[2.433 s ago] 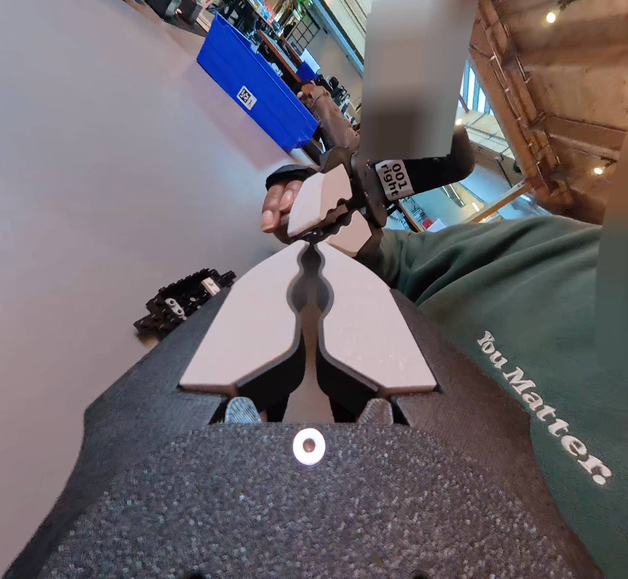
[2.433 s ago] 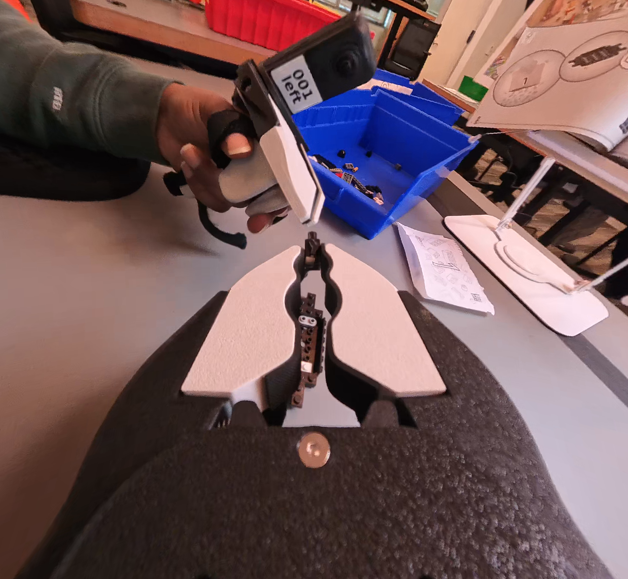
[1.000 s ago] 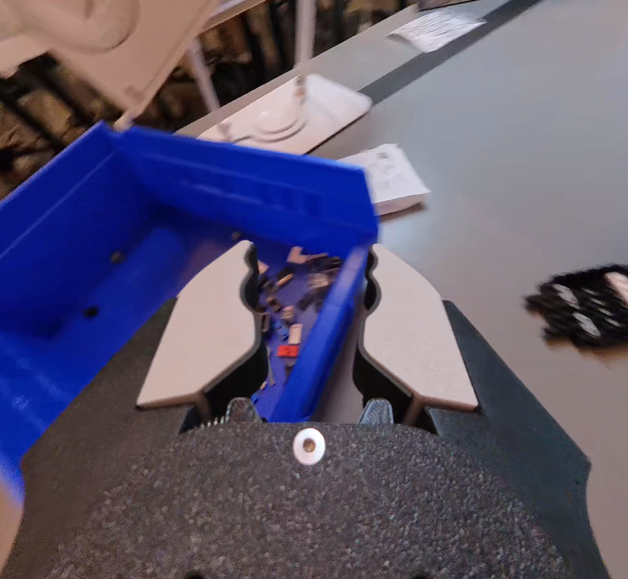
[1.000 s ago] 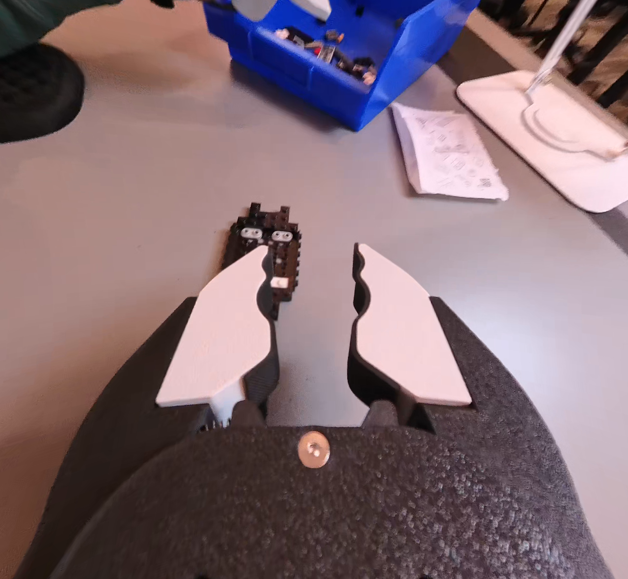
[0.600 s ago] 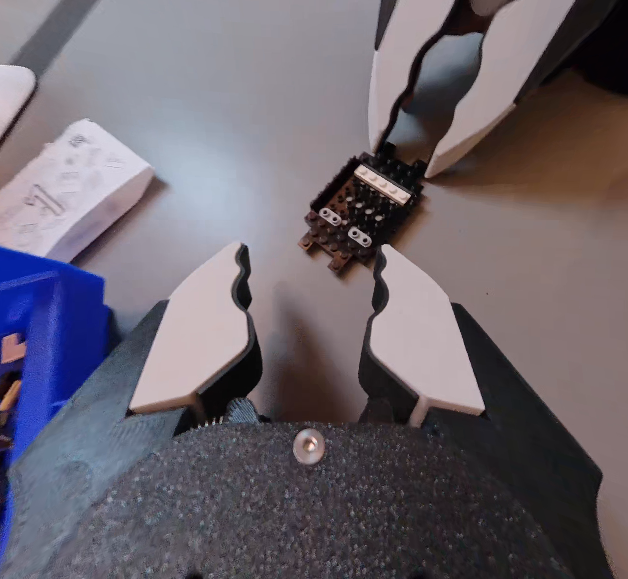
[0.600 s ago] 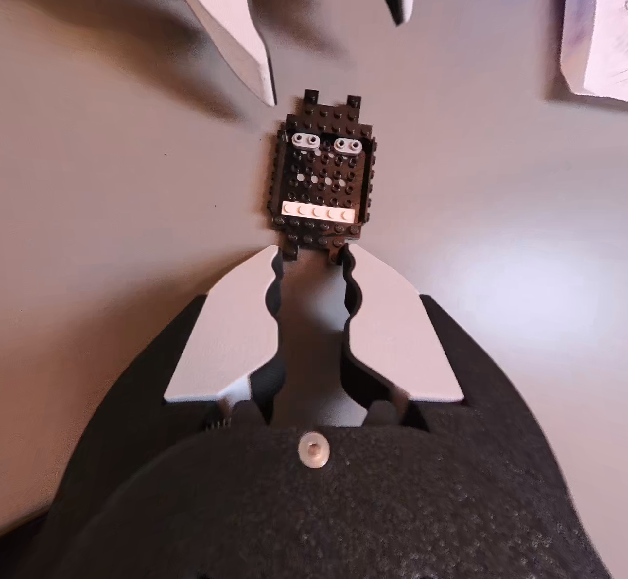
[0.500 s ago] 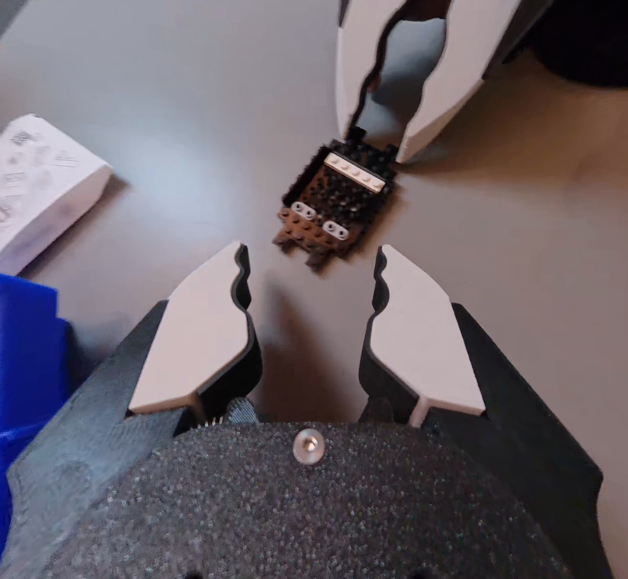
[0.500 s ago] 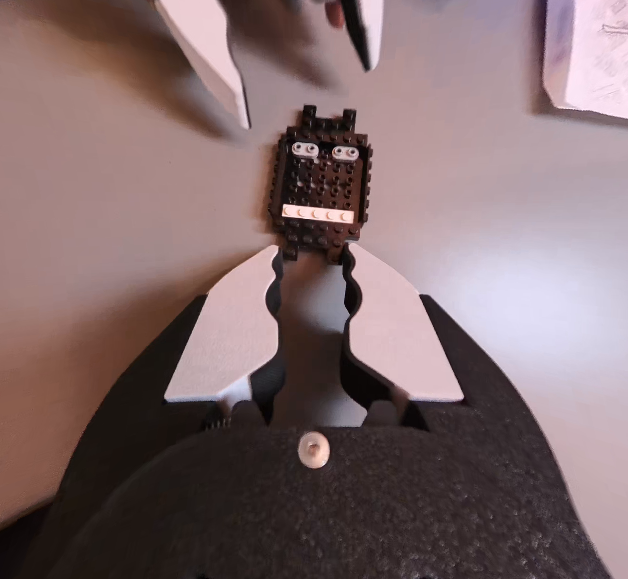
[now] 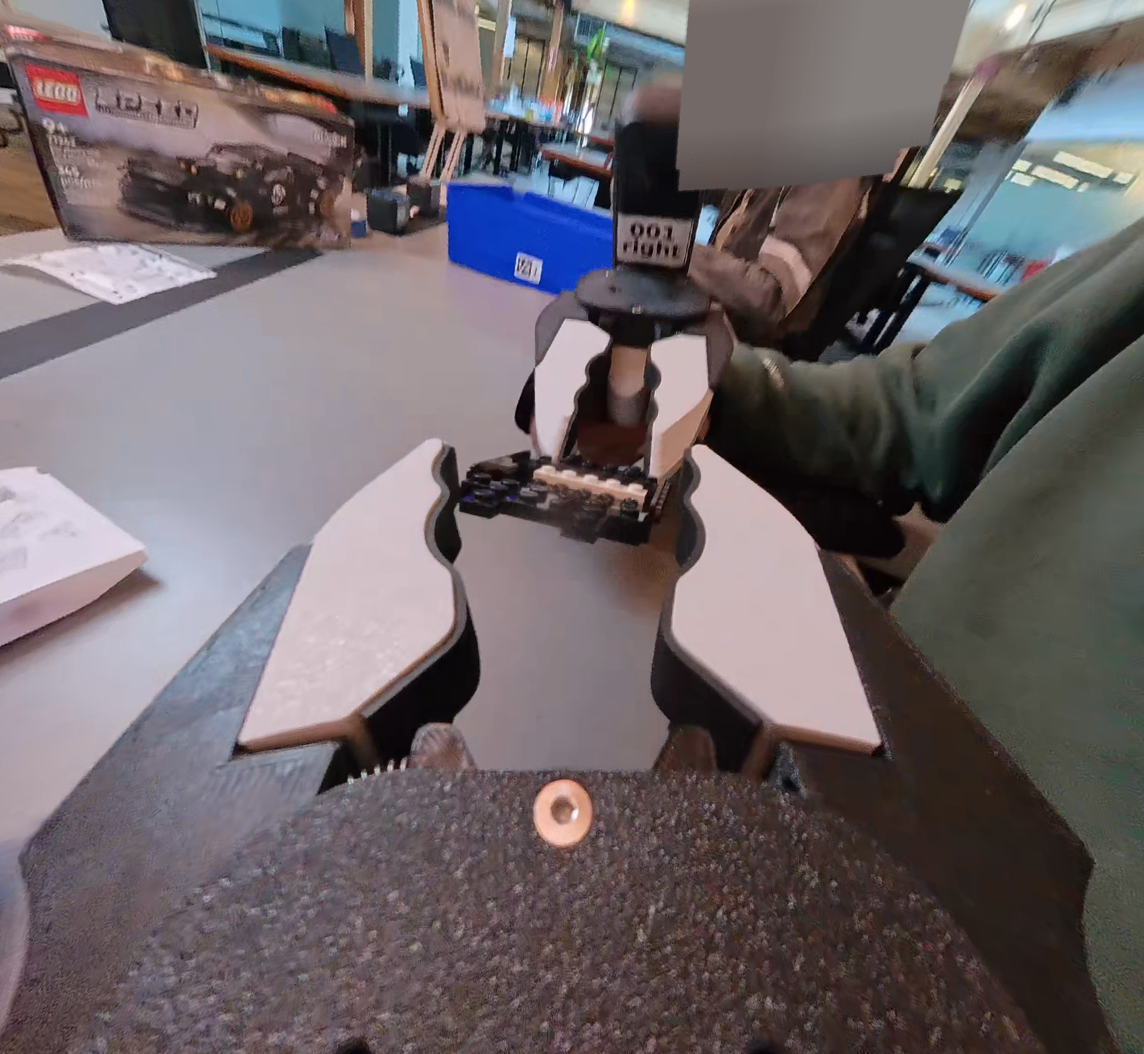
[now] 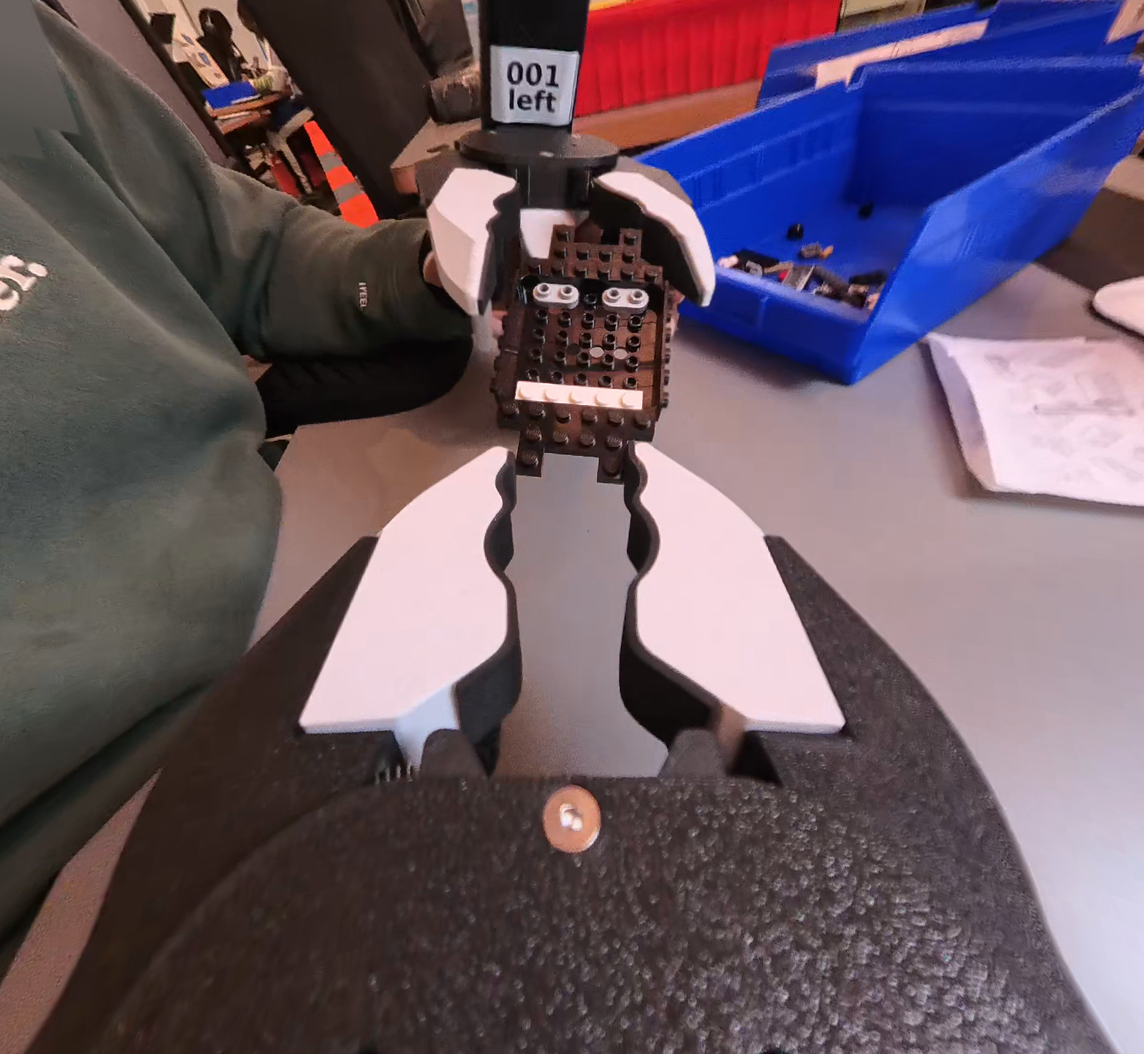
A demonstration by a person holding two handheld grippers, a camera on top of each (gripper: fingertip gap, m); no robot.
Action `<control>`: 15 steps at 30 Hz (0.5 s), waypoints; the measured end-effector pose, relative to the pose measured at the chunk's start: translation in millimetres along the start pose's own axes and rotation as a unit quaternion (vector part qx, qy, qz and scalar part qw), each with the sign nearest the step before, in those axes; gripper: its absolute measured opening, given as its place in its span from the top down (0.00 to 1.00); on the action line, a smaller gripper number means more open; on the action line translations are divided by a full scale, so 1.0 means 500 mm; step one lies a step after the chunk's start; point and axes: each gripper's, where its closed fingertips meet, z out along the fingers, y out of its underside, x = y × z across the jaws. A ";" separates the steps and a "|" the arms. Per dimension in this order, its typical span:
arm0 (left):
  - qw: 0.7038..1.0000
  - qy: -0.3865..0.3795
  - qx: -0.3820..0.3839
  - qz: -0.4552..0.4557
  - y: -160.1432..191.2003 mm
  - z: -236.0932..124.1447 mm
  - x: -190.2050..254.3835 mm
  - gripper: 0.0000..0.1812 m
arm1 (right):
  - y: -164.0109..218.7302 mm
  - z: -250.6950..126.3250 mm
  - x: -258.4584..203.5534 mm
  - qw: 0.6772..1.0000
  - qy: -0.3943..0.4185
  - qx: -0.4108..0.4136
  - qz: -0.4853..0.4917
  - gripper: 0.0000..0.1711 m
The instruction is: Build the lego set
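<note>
1. The flat dark brown and black toy-brick plate with a white strip and two small grey pieces (image 10: 582, 356) is between the two tools, above the grey table (image 10: 866, 591). It looks tilted and lifted a little, though I cannot tell if some edge touches the table.
2. The right gripper (image 10: 569, 458) is narrowed around the near end of the plate. Its white fingertips (image 10: 489, 467) press on the two small tabs there, so I judge this grasp as made.
3. The left gripper (image 9: 566, 529) is spread wide, with one finger on each side of the plate's other end. The fingers are just beside the edges, and I cannot tell if they touch. It has hold of nothing, so closing on the plate is not done.
4. Near them are a blue plastic bin with small loose parts (image 10: 928, 306) and a white printed paper sheet (image 10: 1052, 417).
5. Half a second ago the plate lay flat on the table and the left gripper was further from it, equally wide. Both views looked down then; now they look almost level across the table.
6. The right gripper's hold on the tabs is the same as then.
</note>
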 end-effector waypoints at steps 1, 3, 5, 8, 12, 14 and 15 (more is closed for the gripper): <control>1.000 0.006 0.009 -0.002 -0.007 -0.002 0.005 0.62 | -0.006 0.001 -0.002 1.000 0.004 0.007 -0.013 0.81; 1.000 0.015 0.005 0.009 -0.007 -0.003 0.015 0.61 | -0.019 0.002 -0.009 0.999 0.006 0.027 -0.030 0.81; 0.999 0.003 0.005 0.038 -0.009 -0.002 0.020 0.64 | -0.020 0.004 -0.015 0.999 0.001 0.026 -0.036 0.81; 0.997 -0.006 -0.008 0.077 -0.010 -0.003 0.026 0.64 | -0.023 0.006 -0.018 0.999 0.003 0.032 -0.042 0.81; 0.992 -0.018 -0.023 0.126 -0.007 -0.005 0.032 0.62 | -0.029 0.002 -0.021 0.998 -0.004 0.040 -0.042 0.81; 0.989 -0.025 -0.036 0.140 0.000 -0.003 0.031 0.63 | -0.026 0.003 -0.022 0.998 -0.005 0.037 -0.045 0.81; 0.989 -0.021 -0.038 0.139 0.002 -0.003 0.032 0.62 | -0.027 0.002 -0.022 0.998 -0.007 0.041 -0.044 0.81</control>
